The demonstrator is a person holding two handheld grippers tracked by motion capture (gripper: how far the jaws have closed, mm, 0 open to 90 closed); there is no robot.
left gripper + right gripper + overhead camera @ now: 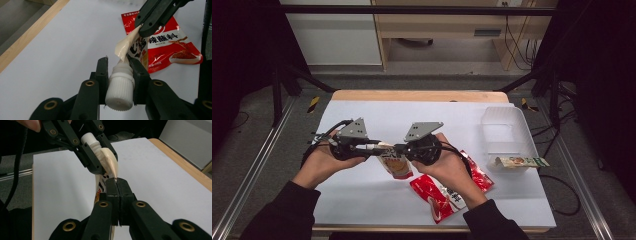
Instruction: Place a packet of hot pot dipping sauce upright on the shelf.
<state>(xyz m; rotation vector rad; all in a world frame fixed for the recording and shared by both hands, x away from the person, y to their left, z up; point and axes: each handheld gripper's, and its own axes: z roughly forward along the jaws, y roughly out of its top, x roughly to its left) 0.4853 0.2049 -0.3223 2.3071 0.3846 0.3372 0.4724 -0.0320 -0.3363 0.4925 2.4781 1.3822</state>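
A cream spouted pouch point(395, 164) hangs at the centre of the high view, held up off the white table point(362, 200) between 2 grippers. Its white screw cap point(120, 90) sits low in the left gripper view, clamped between the jaws of the left gripper point(119, 72). The right gripper point(116, 185) has its jaws pressed together on the pouch's top edge. A red sachet point(447, 192) lies lower right of centre. A clear tub point(504, 131) stands at right, with a small packet point(521, 162) on its near edge.
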